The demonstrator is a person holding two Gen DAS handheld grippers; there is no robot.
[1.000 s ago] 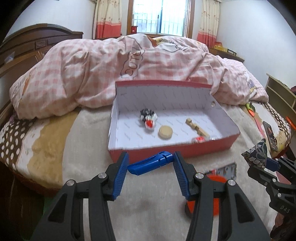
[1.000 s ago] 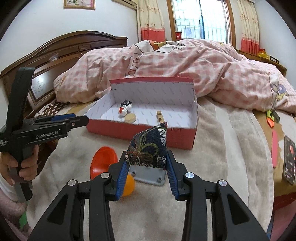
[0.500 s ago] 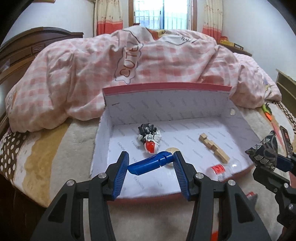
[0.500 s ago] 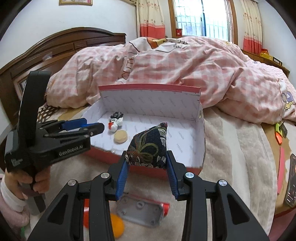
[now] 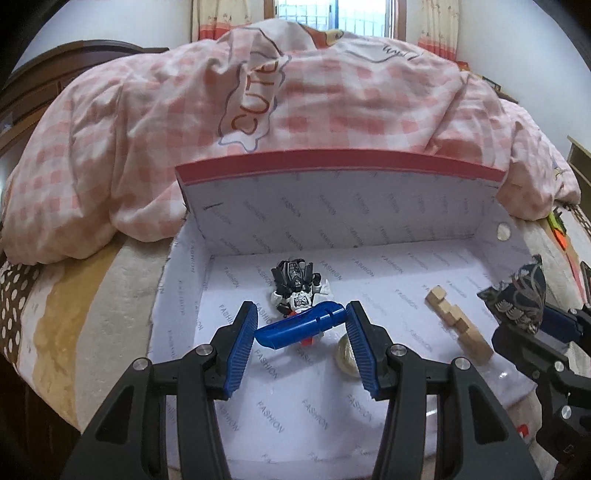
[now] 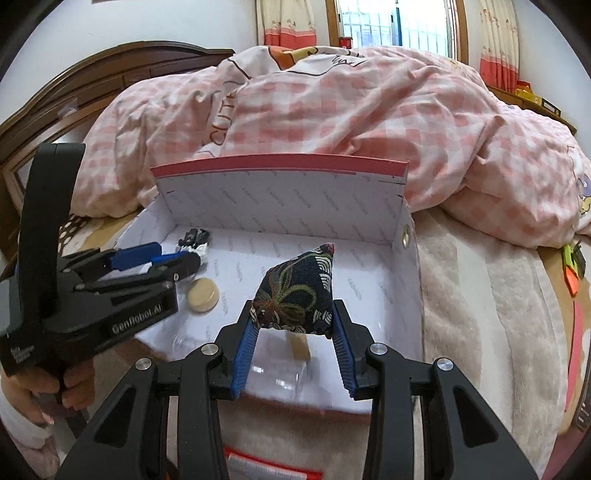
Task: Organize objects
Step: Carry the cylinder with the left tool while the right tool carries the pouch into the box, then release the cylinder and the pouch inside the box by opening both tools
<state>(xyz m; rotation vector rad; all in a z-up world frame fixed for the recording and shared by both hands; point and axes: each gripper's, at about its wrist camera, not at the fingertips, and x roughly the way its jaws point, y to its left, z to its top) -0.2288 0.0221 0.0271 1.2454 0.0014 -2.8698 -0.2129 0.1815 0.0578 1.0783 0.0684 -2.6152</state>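
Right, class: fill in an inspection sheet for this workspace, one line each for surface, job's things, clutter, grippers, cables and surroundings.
Surface: bed with beige blanket.
Job's things: open red box holding a toy robot, wooden disc, wooden block piece.
Clutter: grey case and orange item on the blanket.
Grippers: left gripper shut on blue plastic piece; right gripper shut on patterned beanbag, both over the box.
Cables: nothing seen.
Surroundings: pink checked duvet, wooden headboard, window.

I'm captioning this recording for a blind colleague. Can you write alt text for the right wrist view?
The right gripper holds a dark patterned beanbag over an open red box with a white lining on a bed. To the left, the left gripper carries a blue plastic piece above a round wooden disc and a small toy robot; a pink checked duvet lies behind.
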